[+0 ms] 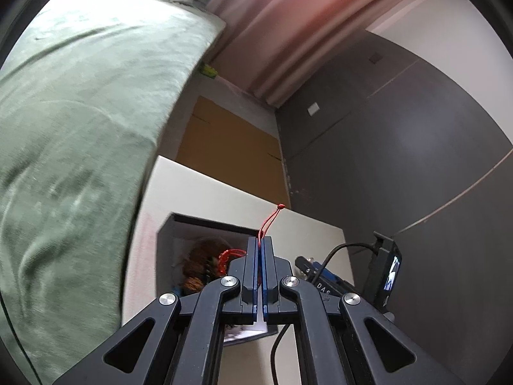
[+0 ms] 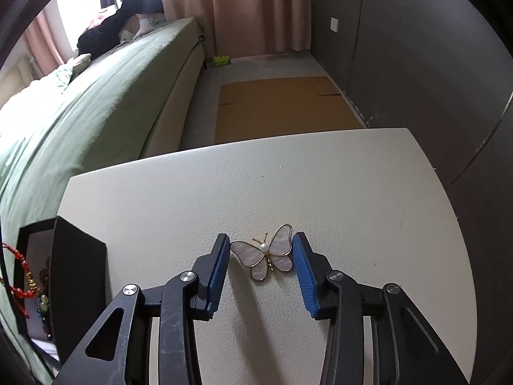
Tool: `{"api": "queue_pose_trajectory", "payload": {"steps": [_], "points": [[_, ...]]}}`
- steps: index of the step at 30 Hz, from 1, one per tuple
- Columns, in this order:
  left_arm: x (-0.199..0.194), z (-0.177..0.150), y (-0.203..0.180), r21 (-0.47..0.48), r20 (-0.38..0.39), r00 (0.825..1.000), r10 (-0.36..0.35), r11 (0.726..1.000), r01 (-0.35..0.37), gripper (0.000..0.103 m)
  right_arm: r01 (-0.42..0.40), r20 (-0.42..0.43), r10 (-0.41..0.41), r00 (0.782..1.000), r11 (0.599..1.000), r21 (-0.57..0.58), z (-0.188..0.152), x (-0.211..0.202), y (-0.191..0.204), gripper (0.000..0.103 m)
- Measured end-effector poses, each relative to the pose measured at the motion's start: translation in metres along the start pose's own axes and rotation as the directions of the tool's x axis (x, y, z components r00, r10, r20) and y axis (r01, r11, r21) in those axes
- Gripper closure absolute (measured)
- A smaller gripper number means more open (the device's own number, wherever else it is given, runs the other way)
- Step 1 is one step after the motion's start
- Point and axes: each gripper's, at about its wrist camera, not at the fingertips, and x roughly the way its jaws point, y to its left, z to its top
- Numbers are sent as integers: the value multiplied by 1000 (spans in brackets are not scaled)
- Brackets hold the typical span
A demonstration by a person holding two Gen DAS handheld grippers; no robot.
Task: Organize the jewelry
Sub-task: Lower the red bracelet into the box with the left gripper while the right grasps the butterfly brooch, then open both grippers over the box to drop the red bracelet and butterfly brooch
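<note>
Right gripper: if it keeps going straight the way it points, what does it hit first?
Probably the butterfly brooch, which lies on the white table between the right gripper jaws. The jaws are open, and the fingertips look close to its wings, so they may reach the tabletop at about the same time.

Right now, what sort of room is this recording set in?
Most likely a bedroom: a bed with a green cover runs beside the white table, with pink curtains behind.

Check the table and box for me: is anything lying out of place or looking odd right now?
Only the butterfly brooch is still loose on the white table, tilted, between the right claw's open fingers. The left claw is shut on a red cord above the black box. Nothing looks spilled or damaged.
</note>
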Motion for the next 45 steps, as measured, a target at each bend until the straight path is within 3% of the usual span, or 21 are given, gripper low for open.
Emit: {"api": "queue_pose_trajectory", "payload": {"steps": [3, 7, 9, 19, 24, 26, 27, 29, 30, 31, 32, 33, 34, 41, 45], "points": [[4, -3, -3, -2, -26, 999, -18, 1000, 18, 103, -40, 10, 40, 999, 998, 41, -2, -8, -7, 62], [17, -5, 3, -9, -89, 988, 127, 992, -128, 101, -69, 37, 67, 997, 996, 61, -3, -24, -12, 62], [19, -6, 12, -34, -104, 983, 151, 987, -156, 101, -97, 54, 93, 994, 993, 73, -4, -36, -14, 62], [-12, -4, 28, -114, -32, 988, 152, 981, -155, 100, -265, 155, 255, 954, 963, 48, -7, -88, 14, 62], [-21, -2, 28, -129, 8, 989, 149, 981, -147, 100, -371, 172, 364, 915, 929, 8, -6, -104, 38, 62], [-26, -1, 28, -125, 27, 987, 156, 981, -151, 100, -430, 166, 424, 890, 903, 0, -4, -107, 51, 62], [-27, -1, 28, -123, 30, 986, 161, 980, -156, 100, -464, 163, 458, 874, 886, -2, -3, -108, 56, 62], [-29, 0, 30, -126, 29, 984, 174, 978, -169, 98, -562, 153, 556, 817, 827, -1, -1, -110, 65, 62], [-29, 0, 32, -132, 28, 984, 178, 976, -173, 88, -594, 138, 588, 797, 804, 5, 0, -108, 69, 60], [-30, 0, 33, -137, 29, 983, 183, 975, -177, 67, -604, 119, 599, 792, 797, 10, 2, -106, 73, 56], [-32, -2, 34, -142, 37, 981, 190, 973, -183, 55, -599, 107, 594, 797, 801, 15, 1, -104, 76, 45], [-36, -3, 33, -143, 55, 979, 198, 972, -189, 39, -588, 112, 582, 805, 809, 20, -1, -102, 75, 41], [-39, -4, 31, -139, 73, 977, 202, 972, -191, 35, -580, 118, 574, 810, 814, 28, -3, -101, 73, 41], [-42, -10, 19, -95, 82, 974, 210, 975, -202, 33, -544, 133, 532, 836, 835, 86, -12, -104, 47, 40], [-45, -15, 7, -56, 103, 972, 209, 977, -204, 20, -519, 147, 504, 851, 849, 99, -15, -114, 33, 40]]}}
